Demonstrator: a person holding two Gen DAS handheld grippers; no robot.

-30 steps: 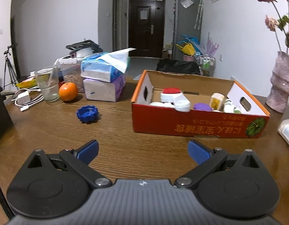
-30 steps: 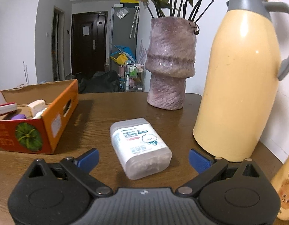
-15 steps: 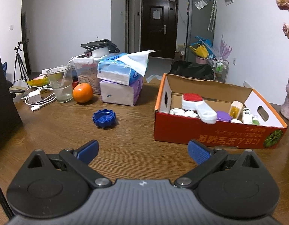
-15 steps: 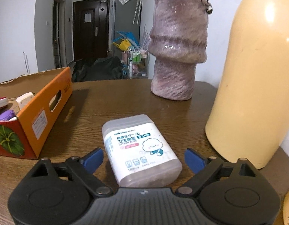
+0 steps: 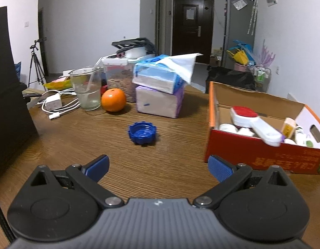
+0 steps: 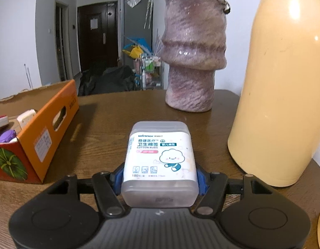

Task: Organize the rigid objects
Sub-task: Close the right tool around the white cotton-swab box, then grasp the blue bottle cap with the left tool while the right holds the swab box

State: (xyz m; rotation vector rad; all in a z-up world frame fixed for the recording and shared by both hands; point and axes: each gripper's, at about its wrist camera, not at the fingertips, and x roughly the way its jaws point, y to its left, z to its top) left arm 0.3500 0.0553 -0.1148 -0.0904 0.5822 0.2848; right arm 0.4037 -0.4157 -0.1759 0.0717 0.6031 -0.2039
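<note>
In the right wrist view my right gripper is shut on a clear plastic cotton swab box with a white label; its blue pads press both sides of the box on the wooden table. The orange cardboard box with several small items stands to the left. In the left wrist view my left gripper is open and empty above the table. A blue bottle cap lies ahead of it. The same cardboard box stands to the right, with a white and red tool inside.
A cream thermos and a purple vase stand close to the right gripper. On the left side are an orange, a glass, stacked tissue packs, cables and a dark object.
My right gripper moved forward and closed on the cotton swab box. My left gripper swung left, bringing the blue cap nearer to centre and the cardboard box to the right.
</note>
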